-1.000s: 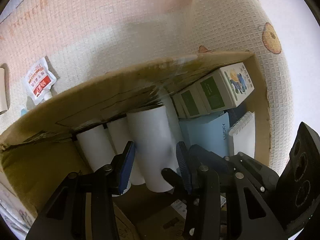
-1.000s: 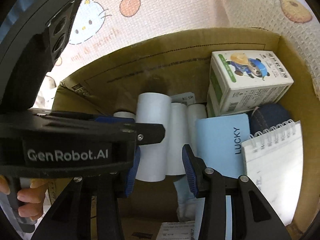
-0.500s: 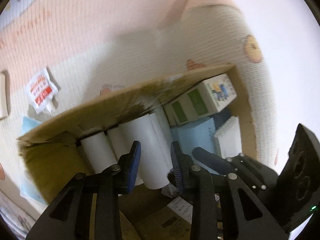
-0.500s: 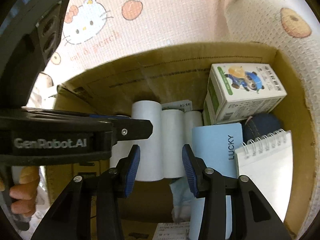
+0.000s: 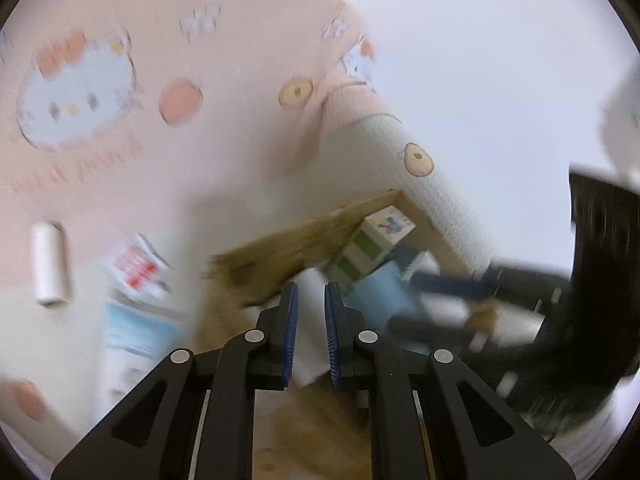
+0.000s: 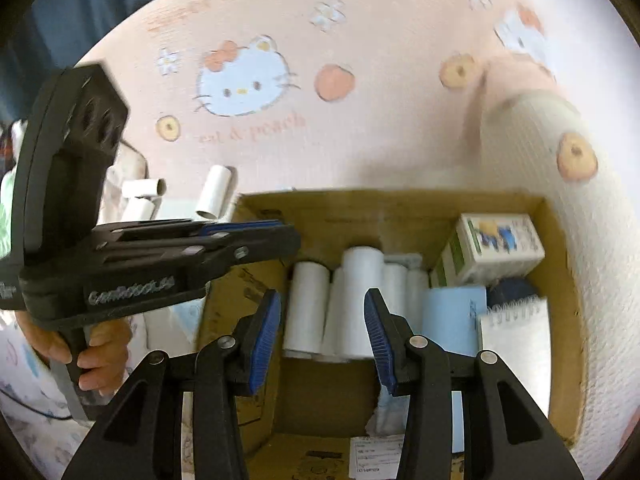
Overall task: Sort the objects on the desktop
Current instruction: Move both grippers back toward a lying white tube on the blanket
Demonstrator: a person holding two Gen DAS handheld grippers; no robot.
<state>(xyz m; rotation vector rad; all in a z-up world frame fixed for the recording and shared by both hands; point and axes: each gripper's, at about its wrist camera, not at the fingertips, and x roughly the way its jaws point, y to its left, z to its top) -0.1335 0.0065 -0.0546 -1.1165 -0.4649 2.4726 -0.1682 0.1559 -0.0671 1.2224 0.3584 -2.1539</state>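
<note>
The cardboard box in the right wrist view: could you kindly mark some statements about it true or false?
White rolls stand inside the cardboard box. True.
The spiral notebook lies outside the box. False: it sits inside, at the right side.
The right tool grips a roll. False: its jaws stand apart, empty, above the box.
Loose white tubes lie on the cloth outside the box. True.

Box holds about five white rolls, two cartons, one notebook, one blue booklet; three rolls outside.
</note>
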